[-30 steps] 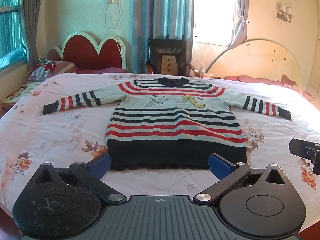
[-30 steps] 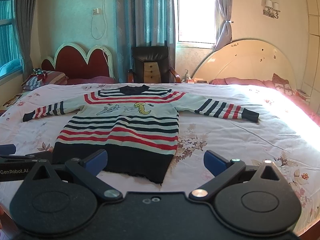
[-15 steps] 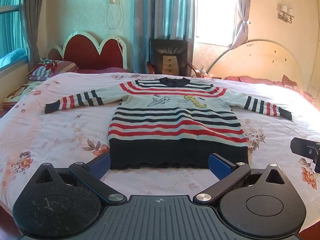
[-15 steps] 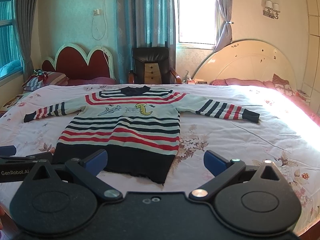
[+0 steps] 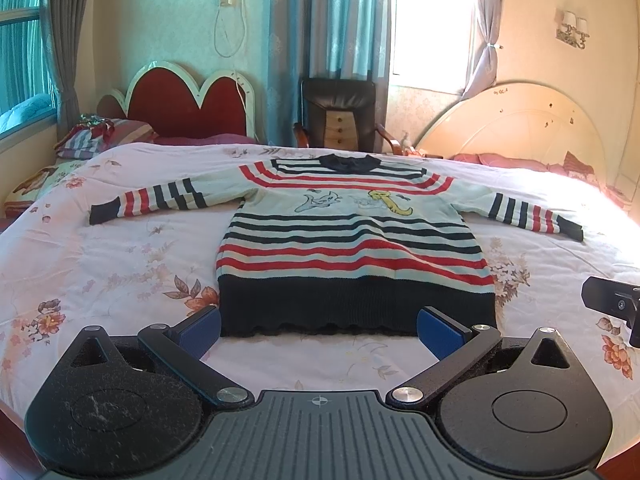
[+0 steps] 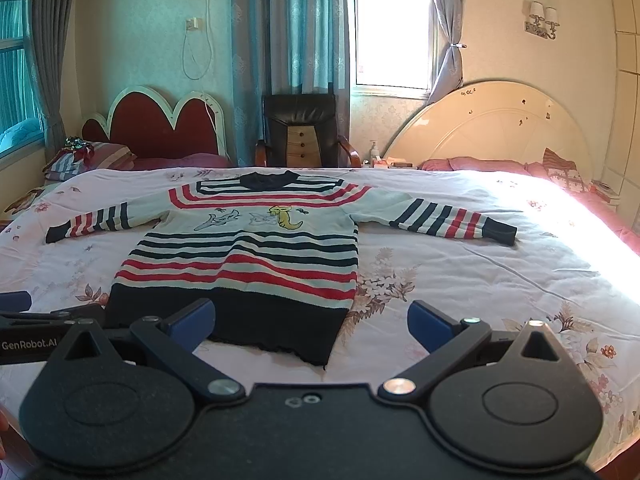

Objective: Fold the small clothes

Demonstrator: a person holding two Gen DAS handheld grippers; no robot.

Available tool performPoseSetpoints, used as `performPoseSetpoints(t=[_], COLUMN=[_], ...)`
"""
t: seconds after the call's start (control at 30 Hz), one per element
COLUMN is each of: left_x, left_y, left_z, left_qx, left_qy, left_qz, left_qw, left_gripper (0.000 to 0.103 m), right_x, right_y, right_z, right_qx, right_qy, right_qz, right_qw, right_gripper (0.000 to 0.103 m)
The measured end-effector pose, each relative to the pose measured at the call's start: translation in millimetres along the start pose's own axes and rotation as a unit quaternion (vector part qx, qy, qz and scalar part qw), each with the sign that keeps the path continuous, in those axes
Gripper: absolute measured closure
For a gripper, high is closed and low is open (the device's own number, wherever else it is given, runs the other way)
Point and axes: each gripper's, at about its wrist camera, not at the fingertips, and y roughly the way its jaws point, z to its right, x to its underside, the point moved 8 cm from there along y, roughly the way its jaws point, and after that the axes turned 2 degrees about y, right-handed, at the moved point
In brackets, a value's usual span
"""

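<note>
A small striped sweater (image 5: 352, 236) in red, navy and white lies flat on the bed, sleeves spread out to both sides, with a cartoon print on the chest and a navy hem toward me. It also shows in the right wrist view (image 6: 248, 256). My left gripper (image 5: 318, 330) is open and empty, hovering just in front of the hem. My right gripper (image 6: 310, 324) is open and empty, in front of the hem's right corner. The right gripper's edge shows at the right of the left wrist view (image 5: 612, 304).
The bed (image 5: 100, 264) has a pink floral cover. A red headboard (image 5: 180, 100) and striped pillows (image 5: 92, 140) stand at the back left, a dark chair (image 5: 340, 114) in the middle, a cream round headboard (image 5: 516, 124) at the back right.
Both grippers have crept slightly and the sweater sits marginally shifted in view. Both stay open and empty.
</note>
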Motion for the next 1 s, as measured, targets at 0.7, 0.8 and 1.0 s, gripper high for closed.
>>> performPoseSetpoints(t=[0.7, 0.8, 1.0], left_x=[2.0, 1.6, 0.7], left_y=[-0.3, 0.3, 2.7], left_z=[0.4, 2.8, 6.3], left_qx=[0.001, 0.001, 0.001], left_qy=[0.002, 0.004, 0.006], left_qz=[-0.001, -0.001, -0.004], left_qw=[1.0000, 1.0000, 1.0000], left_gripper=[0.000, 0.000, 0.000], right_x=[3.2, 3.2, 5.1], right_y=[1.0, 1.0, 3.1], right_z=[-1.2, -1.3, 0.3], right_qx=[0.001, 0.001, 0.002], right_qy=[0.000, 0.000, 0.001], right_qz=[-0.001, -0.001, -0.003], right_qw=[1.000, 1.000, 1.000], right_gripper=[0.001, 0.001, 0.001])
